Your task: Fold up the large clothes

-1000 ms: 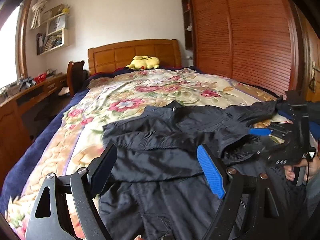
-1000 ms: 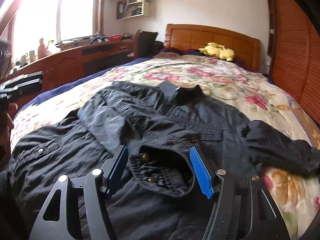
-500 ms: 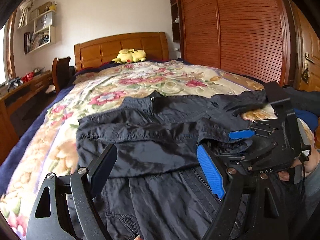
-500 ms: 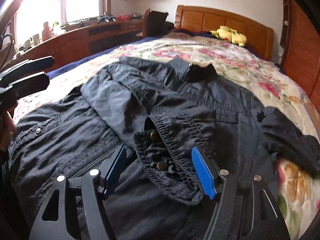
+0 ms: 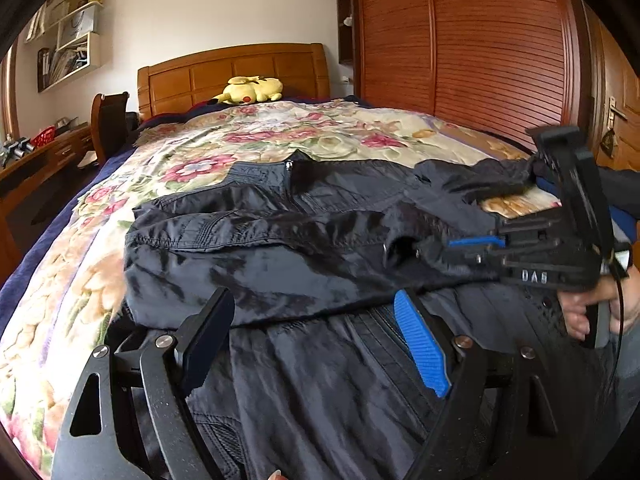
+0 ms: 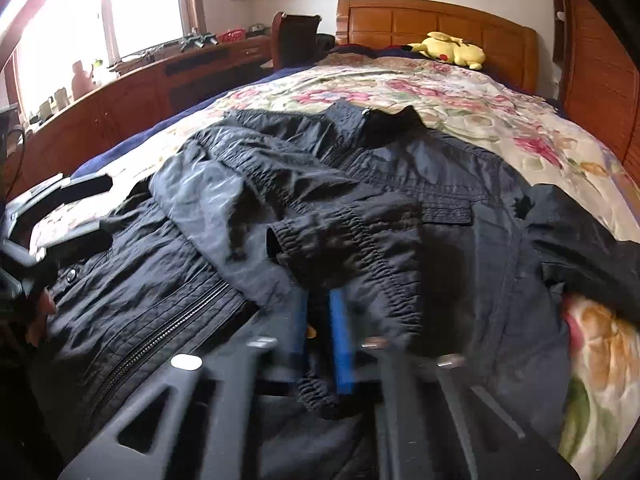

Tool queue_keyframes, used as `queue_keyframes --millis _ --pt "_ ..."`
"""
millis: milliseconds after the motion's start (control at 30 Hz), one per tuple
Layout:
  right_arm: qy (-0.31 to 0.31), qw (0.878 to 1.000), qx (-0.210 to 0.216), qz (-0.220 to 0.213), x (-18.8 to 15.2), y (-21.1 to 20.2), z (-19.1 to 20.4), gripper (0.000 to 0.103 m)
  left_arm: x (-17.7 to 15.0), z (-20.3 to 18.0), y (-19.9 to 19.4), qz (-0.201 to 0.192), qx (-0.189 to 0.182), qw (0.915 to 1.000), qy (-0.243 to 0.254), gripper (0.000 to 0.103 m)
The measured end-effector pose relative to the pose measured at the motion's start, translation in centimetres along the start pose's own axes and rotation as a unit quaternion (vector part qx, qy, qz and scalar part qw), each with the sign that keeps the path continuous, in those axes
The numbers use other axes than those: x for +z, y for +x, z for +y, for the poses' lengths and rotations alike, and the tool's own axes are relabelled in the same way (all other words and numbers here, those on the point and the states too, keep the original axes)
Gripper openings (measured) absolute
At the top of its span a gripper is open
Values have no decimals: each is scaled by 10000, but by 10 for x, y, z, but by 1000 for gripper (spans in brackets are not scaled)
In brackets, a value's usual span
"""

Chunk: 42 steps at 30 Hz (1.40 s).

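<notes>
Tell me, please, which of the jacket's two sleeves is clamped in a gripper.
The sleeve folded across the chest: the right gripper is shut on its elastic cuff. The other sleeve lies loose toward the floral bedspread's edge.

Yellow plush toy (image 5: 249,89) by wooden headboard (image 5: 192,76) — floral bedspread (image 5: 320,128)

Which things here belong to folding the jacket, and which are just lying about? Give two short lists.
Part of the job:
black jacket
sleeve cuff
right gripper, shut on the cuff
left gripper, open over the jacket

Just lying about:
yellow plush toy
floral bedspread
red basket
</notes>
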State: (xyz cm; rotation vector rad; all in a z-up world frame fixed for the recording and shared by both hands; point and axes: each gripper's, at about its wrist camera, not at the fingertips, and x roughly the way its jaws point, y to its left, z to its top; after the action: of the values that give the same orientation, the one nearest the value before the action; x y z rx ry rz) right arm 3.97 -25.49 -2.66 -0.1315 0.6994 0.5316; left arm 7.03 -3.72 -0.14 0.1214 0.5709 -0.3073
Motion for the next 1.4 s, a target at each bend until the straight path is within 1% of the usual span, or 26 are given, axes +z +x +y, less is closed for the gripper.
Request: queue_keyframes --millis 67,167,267,333,367,467,533,567,600,633,667,700,733,767,867,1000,1067,1167,1400 --pt "42 9998 -154 -109 -1 -6 -3 5 -1 -3 1 5 -13 10000 35 83" --pt "191 9983 -457 -318 -2 -16 -8 4 -1 -5 2 26 -36 10000 51 83" --pt "388 9939 -914 -486 -4 -28 -17 4 -2 -8 2 46 -25 9999 108 83" --pt "533 9887 -1288 -552 -8 -36 -26 4 -3 -9 2 48 -27 9999 119 83" --pt "598 9866 -1408 -566 -10 -39 -29 5 -3 -9 2 48 -41 9999 121 83" --pt "756 9837 -1544 -521 -19 -44 -36 5 -4 -11 3 61 -38 9999 129 83" --pt "841 9798 -1745 -491 -21 -44 -37 7 -4 -11 4 85 -42 9999 125 83" --pt "872 9783 -1815 -495 -23 -46 -37 14 -3 -12 4 89 -44 9999 129 83" --pt "915 9773 -1837 -515 -23 -46 -35 20 -3 -12 5 89 -44 9999 129 83" --pt "970 9767 -1833 -544 -24 -49 -36 23 -3 -12 5 86 -47 9999 130 83" --pt "1027 9761 -1824 -579 -27 -53 -36 31 -3 -12 5 82 -52 9999 137 83" --pt "1097 9755 -1799 -626 -30 -56 -36 42 -3 -12 4 75 -49 9998 149 83" --pt "1169 9753 -1744 -690 -33 -59 -35 48 -3 -13 4 70 -46 9998 156 83" --pt "1223 9751 -1688 -753 -36 -62 -35 57 -3 -13 4 65 -48 9998 158 83" --pt "1337 9746 -1559 -888 -44 -76 -40 58 -2 -13 4 61 -84 9998 143 83" --pt "1369 9732 -1499 -1079 -50 -92 -43 58 0 -14 4 42 -127 9998 140 83" --pt "1287 9733 -1535 -1117 -54 -100 -45 58 2 -16 4 25 -160 9998 145 83" --pt "1074 9735 -1723 -1050 -57 -106 -50 58 5 -19 5 -1 -212 9996 163 83" --pt "934 9715 -2024 -810 -50 -117 -86 58 11 -26 10 -87 -231 9996 147 83"
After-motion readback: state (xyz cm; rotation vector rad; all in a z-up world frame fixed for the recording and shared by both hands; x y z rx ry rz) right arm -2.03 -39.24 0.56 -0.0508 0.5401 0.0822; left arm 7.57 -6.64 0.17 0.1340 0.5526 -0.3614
